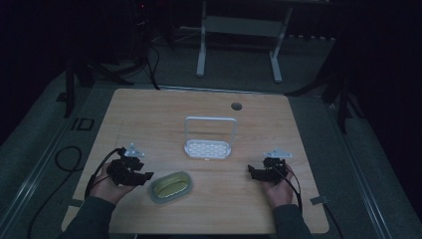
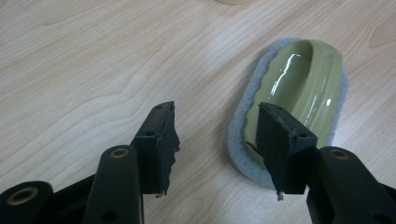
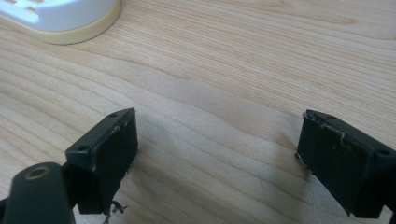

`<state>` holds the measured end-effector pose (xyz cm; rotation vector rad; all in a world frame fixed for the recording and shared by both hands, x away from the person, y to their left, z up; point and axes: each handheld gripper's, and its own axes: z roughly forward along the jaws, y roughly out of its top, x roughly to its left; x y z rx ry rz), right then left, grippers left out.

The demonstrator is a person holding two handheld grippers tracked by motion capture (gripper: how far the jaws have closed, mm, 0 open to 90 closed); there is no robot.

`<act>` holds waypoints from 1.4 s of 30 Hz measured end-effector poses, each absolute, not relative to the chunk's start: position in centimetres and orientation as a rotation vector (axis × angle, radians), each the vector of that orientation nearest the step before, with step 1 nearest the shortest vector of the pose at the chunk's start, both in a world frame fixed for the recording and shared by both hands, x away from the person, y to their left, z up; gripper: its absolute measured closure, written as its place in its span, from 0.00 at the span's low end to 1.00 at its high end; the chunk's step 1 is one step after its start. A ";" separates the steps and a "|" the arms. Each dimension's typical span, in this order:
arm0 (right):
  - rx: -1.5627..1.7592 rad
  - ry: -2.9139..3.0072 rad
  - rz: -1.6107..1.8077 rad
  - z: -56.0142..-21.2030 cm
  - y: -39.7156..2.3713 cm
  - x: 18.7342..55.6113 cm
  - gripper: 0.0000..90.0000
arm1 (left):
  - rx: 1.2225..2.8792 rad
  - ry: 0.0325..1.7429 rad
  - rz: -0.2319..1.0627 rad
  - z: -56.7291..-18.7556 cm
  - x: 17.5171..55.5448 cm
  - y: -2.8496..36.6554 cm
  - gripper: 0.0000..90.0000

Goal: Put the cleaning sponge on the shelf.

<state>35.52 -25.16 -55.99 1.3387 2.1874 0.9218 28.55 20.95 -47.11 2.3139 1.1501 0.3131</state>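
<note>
The left gripper (image 2: pixel 217 140) has its fingers (image 2: pixel 159 140) spread wide around bare worktop (image 2: pixel 93 70), gripping nothing; the glossy olive-green oval dish on a grey felt pad (image 2: pixel 299 88) lies just past its right-hand finger. The right gripper (image 3: pixel 217 158) is wide open too, empty above the wood.

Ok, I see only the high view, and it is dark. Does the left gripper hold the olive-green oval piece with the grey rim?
Observer: No. The left gripper is open, with bare wooden table between its pads; the olive-green oval piece lies just beyond one jaw.
Operator: What is the grey rim?
Observer: A fuzzy grey pad under the glossy green part.
Operator: And the right gripper?
Observer: The right gripper is open over bare wood.
</note>
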 end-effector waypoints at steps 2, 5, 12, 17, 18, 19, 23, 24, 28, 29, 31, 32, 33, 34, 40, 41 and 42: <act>1.340 2.186 0.923 -56.0 -25.2 35.5 0.13 | 2.336 1.137 0.303 -46.9 28.7 20.6 0.54; 1.340 2.186 0.923 -56.0 -25.2 35.5 0.13 | 2.350 1.127 0.301 -46.8 28.8 20.3 0.55; 1.340 2.186 0.923 -56.0 -25.2 35.5 0.13 | 2.392 1.087 0.293 -46.0 29.2 19.5 0.55; 1.340 2.186 0.923 -56.0 -25.2 35.5 0.13 | 2.415 1.060 0.292 -45.7 29.5 19.0 0.55; 1.339 2.186 0.922 -56.0 -25.2 35.5 0.13 | 2.420 1.055 0.290 -45.7 29.5 19.0 0.55; 1.340 2.186 0.922 -56.0 -25.2 35.5 0.13 | 2.426 1.051 0.290 -45.7 29.6 19.0 0.56; 1.340 2.186 0.923 -56.0 -25.2 35.5 0.13 | 2.452 1.036 0.291 -45.5 29.8 18.8 0.56; 1.340 2.186 0.923 -56.0 -25.2 35.5 0.13 | 2.466 1.026 0.290 -45.4 29.9 18.7 0.56; 1.340 2.186 0.922 -56.0 -25.2 35.5 0.13 | 2.491 1.006 0.284 -45.1 29.9 18.4 0.59; 1.340 2.186 0.923 -56.0 -25.2 35.5 0.13 | 2.505 0.997 0.283 -45.0 29.9 18.4 0.60; 1.339 2.186 0.923 -56.0 -25.2 35.5 0.13 | 2.512 0.989 0.276 -44.9 29.9 18.2 0.60; 1.339 2.186 0.923 -56.0 -25.2 35.5 0.13 | 2.512 0.989 0.276 -44.9 29.9 18.2 0.60; 1.338 2.186 0.923 -56.0 -25.2 35.5 0.13 | 2.526 0.981 0.276 -44.8 29.9 18.0 0.60; 1.339 2.186 0.923 -56.0 -25.2 35.5 0.13 | 2.532 0.976 0.273 -44.7 29.9 17.9 0.60; 1.340 2.186 0.923 -56.0 -25.2 35.5 0.13 | 2.556 0.964 0.263 -44.6 30.1 17.5 0.61; 1.340 2.186 0.923 -56.0 -25.2 35.5 0.13 | 2.565 0.959 0.258 -44.6 30.1 17.3 0.62; 1.339 2.186 0.923 -56.0 -25.2 35.5 0.13 | 2.568 0.960 0.258 -44.6 30.1 17.2 0.63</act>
